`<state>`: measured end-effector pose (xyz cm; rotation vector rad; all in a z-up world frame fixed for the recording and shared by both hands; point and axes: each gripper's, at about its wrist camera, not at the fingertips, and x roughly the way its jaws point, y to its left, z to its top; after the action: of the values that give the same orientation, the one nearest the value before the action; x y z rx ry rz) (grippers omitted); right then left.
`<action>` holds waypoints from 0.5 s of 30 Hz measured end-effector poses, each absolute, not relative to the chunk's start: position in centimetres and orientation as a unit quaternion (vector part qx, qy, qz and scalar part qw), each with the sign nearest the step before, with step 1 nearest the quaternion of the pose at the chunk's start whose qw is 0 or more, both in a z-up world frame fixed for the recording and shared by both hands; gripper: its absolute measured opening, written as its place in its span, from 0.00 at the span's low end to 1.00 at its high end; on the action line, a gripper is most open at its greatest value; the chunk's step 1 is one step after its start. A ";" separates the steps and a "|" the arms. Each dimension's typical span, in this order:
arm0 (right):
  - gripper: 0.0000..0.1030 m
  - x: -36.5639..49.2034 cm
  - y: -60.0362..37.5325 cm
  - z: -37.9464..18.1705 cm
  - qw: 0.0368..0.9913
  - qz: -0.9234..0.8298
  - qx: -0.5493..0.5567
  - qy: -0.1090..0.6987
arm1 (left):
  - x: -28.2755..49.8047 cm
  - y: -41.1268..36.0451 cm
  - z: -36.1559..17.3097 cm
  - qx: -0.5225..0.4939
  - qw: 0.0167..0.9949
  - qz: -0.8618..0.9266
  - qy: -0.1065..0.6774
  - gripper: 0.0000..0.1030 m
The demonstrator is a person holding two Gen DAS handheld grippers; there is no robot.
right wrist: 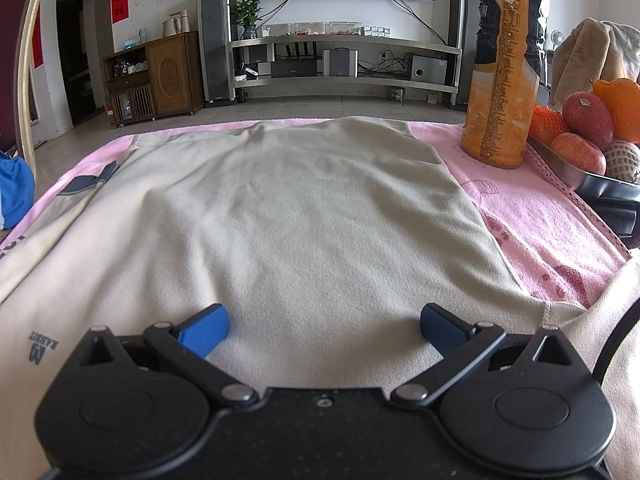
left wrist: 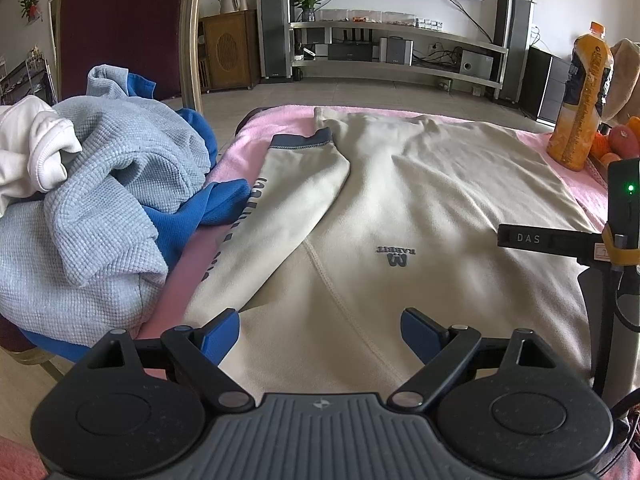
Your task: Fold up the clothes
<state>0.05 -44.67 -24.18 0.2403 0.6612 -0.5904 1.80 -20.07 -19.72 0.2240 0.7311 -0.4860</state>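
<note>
A cream sweatshirt (left wrist: 440,208) lies spread flat on a pink towel (left wrist: 280,120), with its near edge toward me. Its left sleeve (left wrist: 280,216), with a navy cuff and printed letters, lies folded along the body. My left gripper (left wrist: 320,328) is open and empty, low over the near left part of the shirt beside the sleeve. My right gripper (right wrist: 324,324) is open and empty over the near right part of the same sweatshirt (right wrist: 300,208). The right gripper's body (left wrist: 600,240) shows at the right edge of the left wrist view.
A pile of light blue, white and blue clothes (left wrist: 92,200) sits on a chair at the left. An orange juice bottle (right wrist: 504,64) and a metal tray (right wrist: 580,172) of fruit stand on the pink towel (right wrist: 540,220) at the right.
</note>
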 end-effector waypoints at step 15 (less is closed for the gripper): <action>1.00 0.1 -44.7 -24.2 0.896 -0.285 0.116 0.319 | 1.8 -20.1 -19.9 0.112 0.898 -0.234 0.355 0.86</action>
<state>0.05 -44.68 -24.19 0.2401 0.6612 -0.5904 1.84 -20.09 -19.91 0.2320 0.7343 -0.4851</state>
